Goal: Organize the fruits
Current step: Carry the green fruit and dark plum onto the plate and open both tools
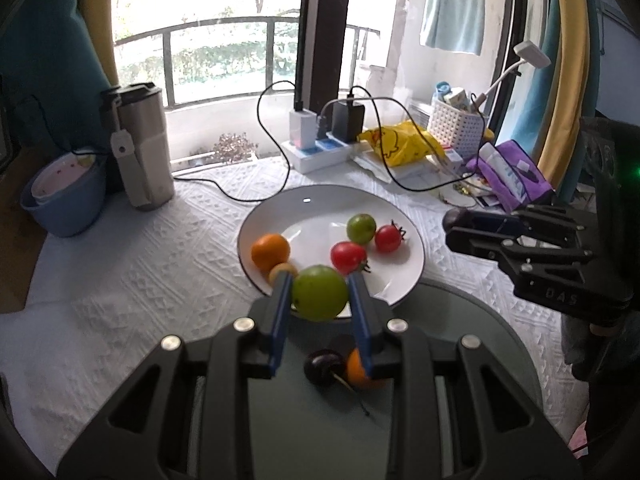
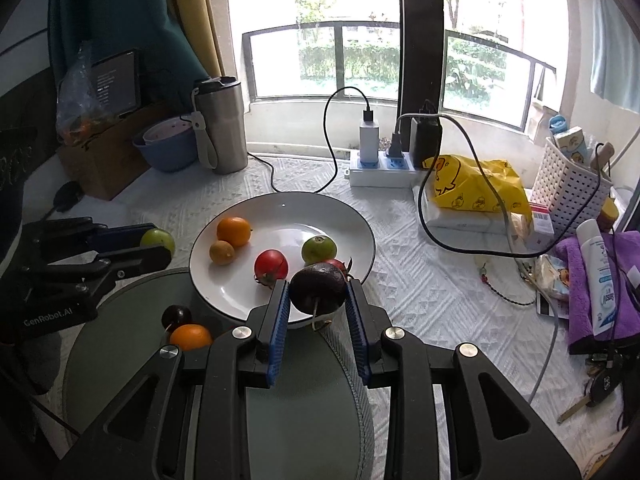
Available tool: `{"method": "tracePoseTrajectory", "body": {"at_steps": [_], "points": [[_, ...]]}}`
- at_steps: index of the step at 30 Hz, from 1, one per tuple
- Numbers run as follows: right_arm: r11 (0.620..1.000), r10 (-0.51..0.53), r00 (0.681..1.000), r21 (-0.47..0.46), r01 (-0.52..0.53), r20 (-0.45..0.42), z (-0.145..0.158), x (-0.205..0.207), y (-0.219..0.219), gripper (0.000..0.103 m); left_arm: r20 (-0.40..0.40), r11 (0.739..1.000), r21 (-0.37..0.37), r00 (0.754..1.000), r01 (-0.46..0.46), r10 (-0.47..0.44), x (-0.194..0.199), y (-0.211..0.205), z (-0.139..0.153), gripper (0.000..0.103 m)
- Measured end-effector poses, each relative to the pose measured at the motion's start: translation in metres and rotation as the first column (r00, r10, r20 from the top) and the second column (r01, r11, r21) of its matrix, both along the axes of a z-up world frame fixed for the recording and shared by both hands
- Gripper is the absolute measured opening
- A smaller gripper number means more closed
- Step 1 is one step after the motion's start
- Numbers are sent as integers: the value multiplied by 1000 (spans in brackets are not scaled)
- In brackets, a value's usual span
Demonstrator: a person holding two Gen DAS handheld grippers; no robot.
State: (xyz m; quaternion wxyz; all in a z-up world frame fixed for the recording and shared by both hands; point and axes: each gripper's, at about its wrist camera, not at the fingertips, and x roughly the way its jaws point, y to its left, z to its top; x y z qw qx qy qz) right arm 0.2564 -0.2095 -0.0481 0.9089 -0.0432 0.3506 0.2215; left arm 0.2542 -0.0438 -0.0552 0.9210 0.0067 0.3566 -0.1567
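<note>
While both grippers are carrying fruit, the deciding relation is each fruit's position against the rim of the white plate (image 2: pixel 362 240). The left gripper (image 1: pixel 319 280) is closing its blue pads on a large green fruit (image 1: pixel 319 293), roundish with no long axis to speak of, held at the fingertips. In the left wrist view the fruit is sitting over the plate's near rim; in the right wrist view it (image 2: pixel 158 241) is appearing left of the plate, so whether it is inside the rim I cannot tell. The right gripper (image 2: pixel 318 286) is pinching a dark purple fruit (image 2: pixel 318 291), stem hanging down, just over the near edge of the plate, by the red tomatoes.

Already lying on the plate: an orange (image 2: pixel 234 231), a smaller yellow-orange fruit (image 2: pixel 222 252), a red tomato (image 2: pixel 271 263), a green fruit (image 2: pixel 319 249), and a second tomato (image 1: pixel 388 238).

Still lying on the round grey-green mat (image 2: pixel 132 320), near side of the plate: a small dark fruit (image 2: pixel 176 316) touching an orange (image 2: pixel 190 336). The left gripper is nearer this pair.

Judgement: both fruits are needing a short forward carry past the rim before release; the right one is seemingly closer to a clear drop, though the tomatoes are crowding its landing spot.
</note>
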Motion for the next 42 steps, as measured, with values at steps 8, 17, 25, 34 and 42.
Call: {"method": "tracePoseTrajectory", "body": {"at_steps": [8, 17, 25, 34, 42], "points": [[1000, 14, 999, 11, -13, -30, -13, 11, 2, 31, -50, 1000, -15, 999, 1, -2, 17, -7, -18, 30], [998, 57, 996, 19, -56, -64, -28, 22, 13, 31, -93, 1000, -30, 996, 5, -8, 30, -12, -34, 30], [997, 71, 994, 18, -70, -85, -36, 31, 21, 31, -101, 1000, -24, 995, 13, -16, 34, -15, -39, 30], [998, 56, 994, 7, -56, -88, -37, 35, 22, 31, -130, 997, -49, 989, 68, -74, 38, -31, -39, 30], [999, 40, 996, 18, -39, -83, -33, 33, 17, 31, -145, 996, -61, 987, 62, -70, 40, -35, -42, 30]]}}
